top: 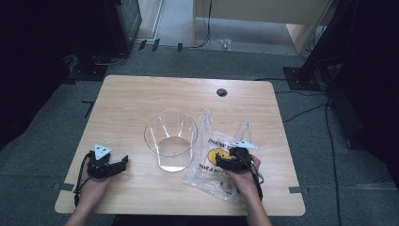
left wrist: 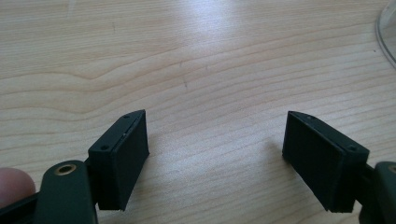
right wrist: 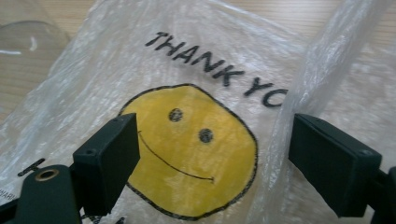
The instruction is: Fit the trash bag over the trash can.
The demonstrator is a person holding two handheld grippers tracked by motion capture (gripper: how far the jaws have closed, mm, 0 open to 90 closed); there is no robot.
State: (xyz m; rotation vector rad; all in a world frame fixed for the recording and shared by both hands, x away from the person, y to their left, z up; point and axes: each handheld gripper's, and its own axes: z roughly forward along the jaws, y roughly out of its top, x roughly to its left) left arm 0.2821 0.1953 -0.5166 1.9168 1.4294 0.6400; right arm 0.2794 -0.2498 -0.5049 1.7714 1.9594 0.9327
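A clear plastic bag printed with a yellow smiley and "THANK YOU" lies flat on the wooden table, right of centre. My right gripper hovers over the bag, open; in the right gripper view its jaws straddle the smiley on the bag, and a bag handle strip rises beside the right jaw. A clear round container stands upright at the table's middle. My left gripper rests at the front left, open, over bare wood with nothing between its jaws.
A small dark cable hole sits near the table's far edge. The container's rim edges into the left gripper view at the right. Grey carpet, cables and dark stands surround the table.
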